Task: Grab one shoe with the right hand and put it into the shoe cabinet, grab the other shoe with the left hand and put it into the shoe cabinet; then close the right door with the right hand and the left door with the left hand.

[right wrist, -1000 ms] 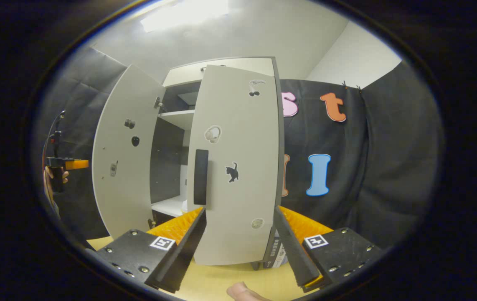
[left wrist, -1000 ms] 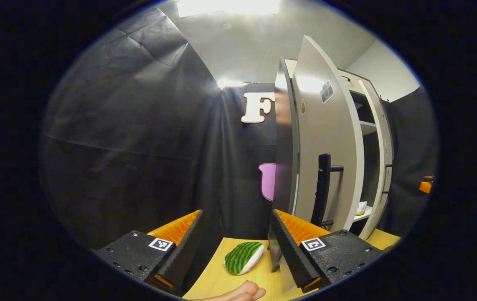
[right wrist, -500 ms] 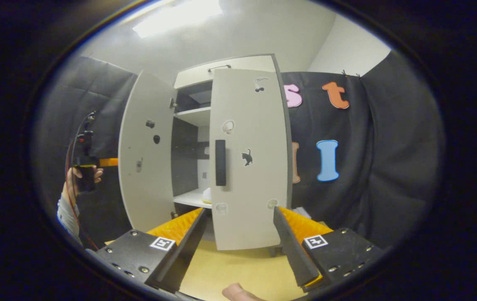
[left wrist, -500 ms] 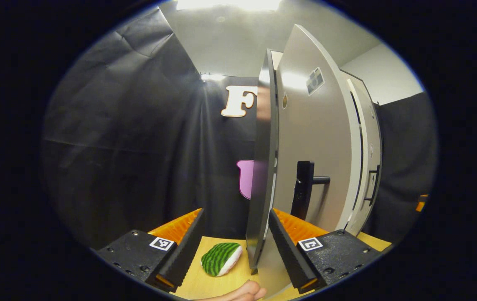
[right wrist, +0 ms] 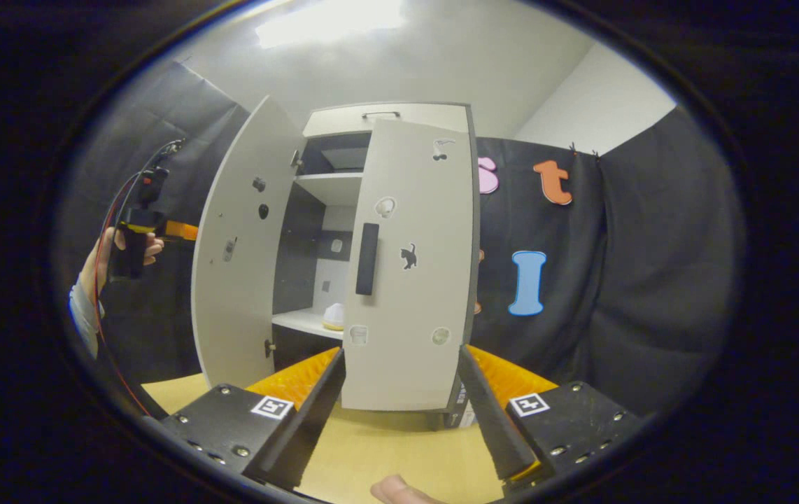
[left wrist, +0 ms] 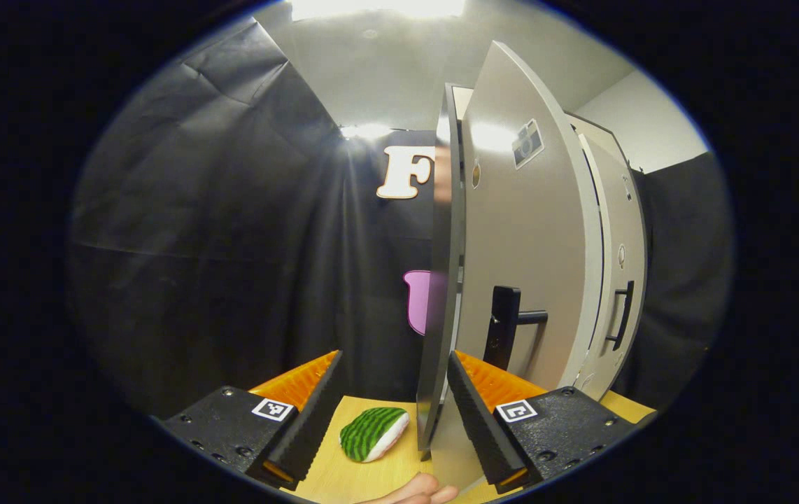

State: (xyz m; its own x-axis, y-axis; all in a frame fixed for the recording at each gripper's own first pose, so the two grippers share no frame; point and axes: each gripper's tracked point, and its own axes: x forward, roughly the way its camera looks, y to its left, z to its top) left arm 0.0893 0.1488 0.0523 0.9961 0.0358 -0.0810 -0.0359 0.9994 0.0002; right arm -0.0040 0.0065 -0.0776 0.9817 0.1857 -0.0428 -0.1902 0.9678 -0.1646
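The grey shoe cabinet [right wrist: 385, 113] stands on the wooden table [right wrist: 385, 455]. Its left door [right wrist: 238, 266] hangs wide open; its right door [right wrist: 413, 315] is nearly shut. A pale shoe [right wrist: 334, 316] rests on the lower shelf inside. My right gripper [right wrist: 399, 399] is open, a short way in front of the right door and apart from it. In the left gripper view, my left gripper [left wrist: 392, 413] is open at the left door [left wrist: 525, 245], whose dark free edge [left wrist: 441, 280] stands between the fingers near the right one. A hand holds that gripper [right wrist: 186, 231] beside the door.
A green striped, watermelon-like object [left wrist: 373, 434] lies on the table [left wrist: 343, 476] left of the cabinet. Each door carries a black handle [left wrist: 504, 325] and small stickers. Black cloth walls close in on both sides of the cabinet.
The left door has swung partway toward shut with my left gripper at its edge, narrowing the gap. My right gripper has backed away from the right door.
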